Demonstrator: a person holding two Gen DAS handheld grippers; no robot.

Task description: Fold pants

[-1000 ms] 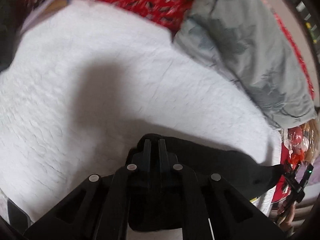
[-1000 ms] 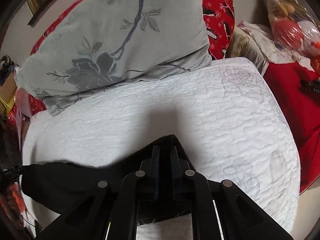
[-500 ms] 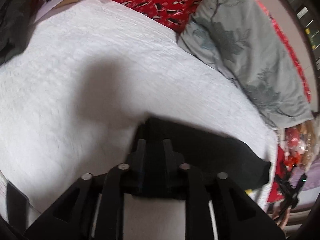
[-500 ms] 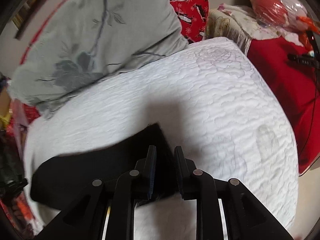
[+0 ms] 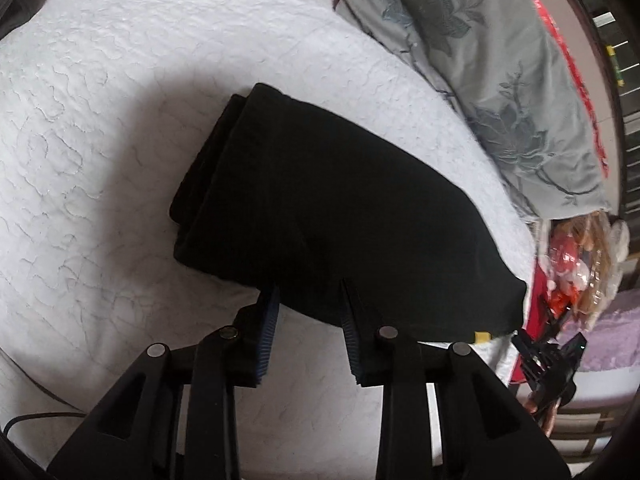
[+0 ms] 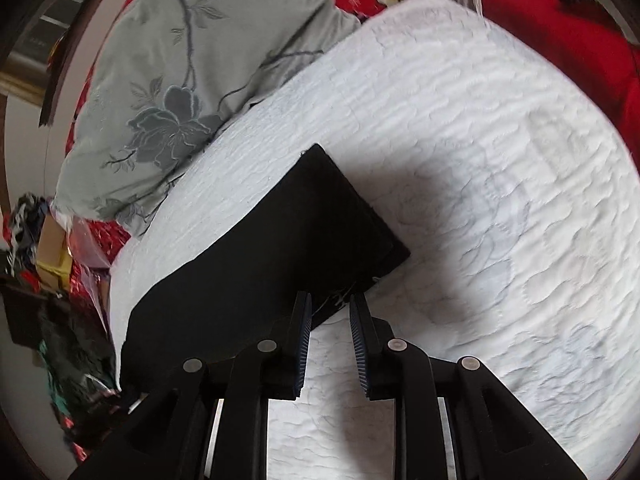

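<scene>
The pants lie folded small on the bed. Left gripper jaws are opening; right gripper jaws are spread, pinching nothing. Folding looks done.

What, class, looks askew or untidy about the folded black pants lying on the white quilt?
Little stands out. The black pants lie folded flat on the white quilt, but at the left end the layers are stepped, their edges not quite flush. A small yellow tag peeks out beneath the near right corner.

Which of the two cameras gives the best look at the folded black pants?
The left wrist view: the black pants fill its middle, their stacked fold layers visible at one end. The right wrist view shows the pants narrower, partly hidden behind the hand-held gripper.
</scene>
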